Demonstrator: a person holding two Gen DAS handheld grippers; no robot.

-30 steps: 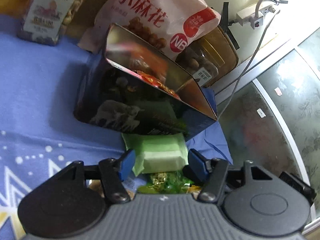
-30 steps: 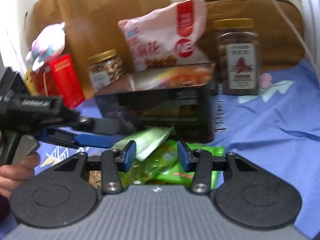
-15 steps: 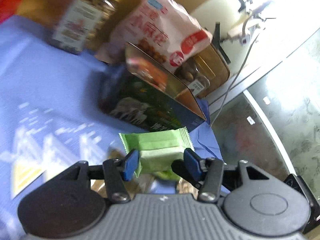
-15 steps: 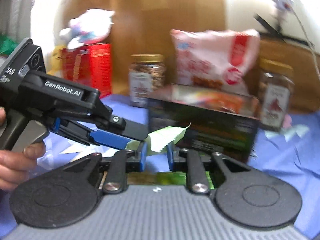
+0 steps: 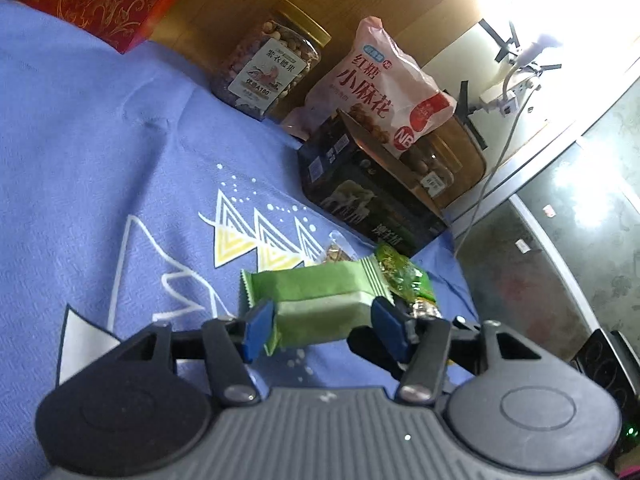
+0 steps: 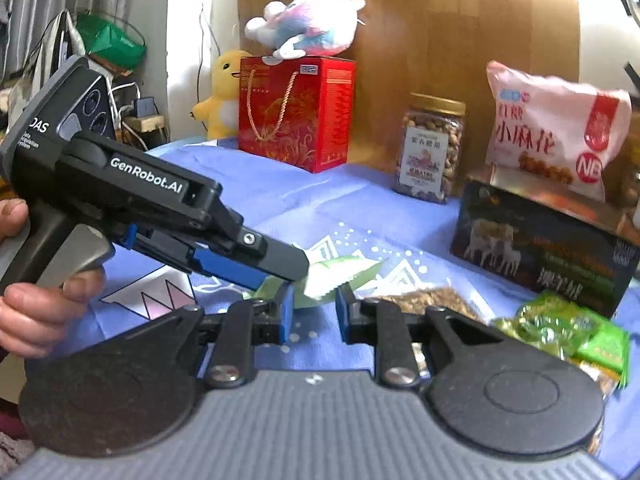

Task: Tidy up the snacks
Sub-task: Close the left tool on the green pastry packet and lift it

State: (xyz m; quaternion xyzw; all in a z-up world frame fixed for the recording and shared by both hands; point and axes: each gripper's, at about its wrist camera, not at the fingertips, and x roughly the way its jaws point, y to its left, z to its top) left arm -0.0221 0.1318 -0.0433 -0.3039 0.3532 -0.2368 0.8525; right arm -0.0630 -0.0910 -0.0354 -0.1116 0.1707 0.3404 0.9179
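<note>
While the left claw (image 5: 322, 322) hangs over the blue cloth (image 5: 100, 152), its blue pads (image 5: 259, 330) clamp the light green packet (image 5: 320, 300) from both sides, and the packet is off the cloth. Its jaws have just been opening a touch, yet the wrapper sits pinned between them. Over in the right wrist view, the right claw (image 6: 314, 312) has its jaws narrowed and empty; the packet's crimped tip (image 6: 340, 276) pokes out just ahead of them, whether touching I cannot tell. A hand (image 6: 36, 300) grips the left tool's handle, off to that claw's left. Ahead and to the right of the right claw stands the dark box (image 6: 540, 248), flap up, with the pink bag (image 6: 556, 136) leaning behind it and the nut jar (image 6: 430, 148) beside that. Just right of the right claw lie the loose green candy wrappers (image 6: 568, 332). Far ahead sits the red gift box (image 6: 296, 112).
</note>
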